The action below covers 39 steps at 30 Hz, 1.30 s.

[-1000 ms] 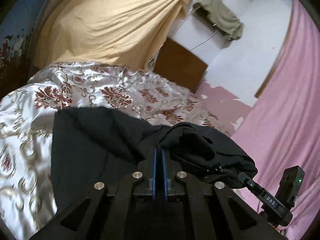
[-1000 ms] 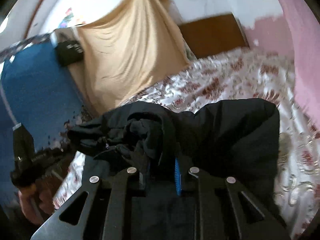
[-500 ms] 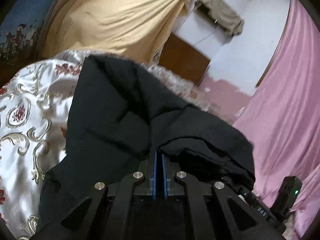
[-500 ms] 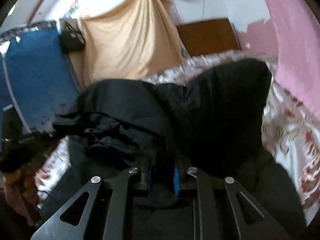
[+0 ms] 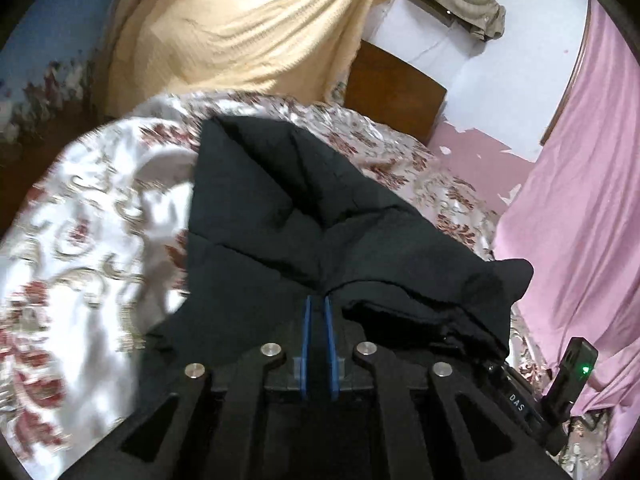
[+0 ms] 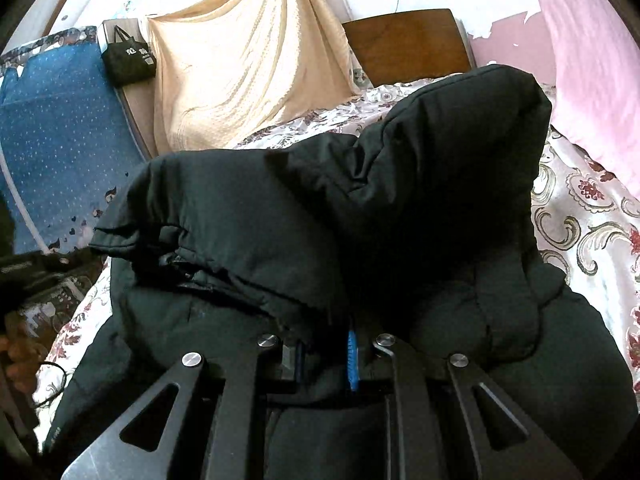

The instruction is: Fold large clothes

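Fingers of the left gripper [image 5: 318, 300], lined with blue pads, stand a narrow slit apart and are opening, with a fold of the black jacket [image 5: 304, 216] bunched at their tips; whether the pads press on the cloth cannot be told. Fingers of the right gripper [image 6: 326, 334] are nearly closed and buried in the jacket [image 6: 320, 216], pinching a thick fold of it, with one blue pad showing beside the cloth. This padded, quilted jacket lies on a bed whose shiny white bedspread [image 5: 88, 240] carries red and gold flower patterns. From the left gripper's camera, the jacket stretches from near the fingers toward the far side of the bed, with a doubled-over flap hanging to the right. From the right gripper's camera, the jacket is heaped high, one puffy part rising at the far right. Beyond the bed stand a brown wooden headboard [image 6: 408, 44] and a cream cloth [image 6: 248, 72] hung against the wall. A pink curtain [image 5: 580, 184] hangs on the right. At the far left, a blue dotted cloth [image 6: 60, 128] and a small black bag [image 6: 128, 58] are seen.
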Each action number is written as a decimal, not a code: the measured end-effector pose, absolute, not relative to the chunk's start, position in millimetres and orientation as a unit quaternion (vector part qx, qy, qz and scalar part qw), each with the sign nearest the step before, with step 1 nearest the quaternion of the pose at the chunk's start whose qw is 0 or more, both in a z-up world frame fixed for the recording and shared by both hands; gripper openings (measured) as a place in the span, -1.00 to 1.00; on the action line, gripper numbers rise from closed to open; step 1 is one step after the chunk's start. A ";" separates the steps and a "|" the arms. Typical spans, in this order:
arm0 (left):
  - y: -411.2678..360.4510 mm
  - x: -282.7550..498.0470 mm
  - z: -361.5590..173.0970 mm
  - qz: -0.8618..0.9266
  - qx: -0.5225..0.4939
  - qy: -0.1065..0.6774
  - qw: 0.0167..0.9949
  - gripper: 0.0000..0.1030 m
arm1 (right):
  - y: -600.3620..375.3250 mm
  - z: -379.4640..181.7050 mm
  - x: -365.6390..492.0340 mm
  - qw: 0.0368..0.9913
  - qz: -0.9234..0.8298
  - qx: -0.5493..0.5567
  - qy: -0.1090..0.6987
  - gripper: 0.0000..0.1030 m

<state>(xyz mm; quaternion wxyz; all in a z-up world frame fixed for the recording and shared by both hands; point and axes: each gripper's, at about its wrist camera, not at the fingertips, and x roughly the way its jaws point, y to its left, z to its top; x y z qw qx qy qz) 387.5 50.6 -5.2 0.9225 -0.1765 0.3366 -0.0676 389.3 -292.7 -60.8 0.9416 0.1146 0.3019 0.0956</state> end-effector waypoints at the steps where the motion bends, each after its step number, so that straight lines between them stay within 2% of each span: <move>1: 53.1 381.8 0.2 -0.063 -0.176 0.327 0.926 -0.61 | -292.5 -60.6 390.0 0.942 0.095 0.113 0.301 -0.72; 2: 53.8 380.0 6.7 -0.059 -0.175 0.316 0.930 -0.43 | -290.6 -60.6 388.9 0.942 0.096 0.112 0.300 -0.72; 3: 52.4 382.9 13.9 -0.053 -0.173 0.308 0.934 -0.39 | -290.2 -60.5 387.8 0.943 0.096 0.111 0.299 -0.72; 9: 23.1 445.6 38.2 -0.116 -0.175 0.303 0.929 -0.39 | -278.0 -65.4 382.9 0.945 0.092 0.094 0.298 -0.72; 17: -2.6 481.0 -25.3 -0.117 -0.131 0.363 0.915 -0.37 | -273.4 -63.0 384.3 0.945 0.098 0.093 0.298 -0.69; 19: -4.0 481.1 -41.9 -0.107 -0.121 0.367 0.916 -0.35 | -273.8 -61.3 383.8 0.944 0.101 0.092 0.300 -0.59; 24: -4.2 483.0 -59.1 -0.097 -0.118 0.359 0.920 -0.34 | -284.6 -43.3 375.9 0.936 0.115 0.101 0.317 -0.50; 26: -6.5 482.1 -61.6 -0.096 -0.115 0.352 0.924 -0.34 | -291.8 -19.4 367.7 0.943 0.106 0.094 0.300 -0.32; 28: -6.9 479.7 -64.0 -0.095 -0.113 0.345 0.927 -0.34 | -293.3 7.7 371.0 0.951 0.109 0.086 0.276 0.07; 33: -6.5 480.9 -64.7 -0.096 -0.114 0.342 0.928 -0.34 | -259.8 43.9 439.0 0.950 0.130 0.013 0.285 0.09; 39: -5.4 482.0 -66.8 -0.107 -0.113 0.338 0.928 -0.34 | -243.4 -1.5 483.5 0.932 0.097 -0.078 0.339 0.09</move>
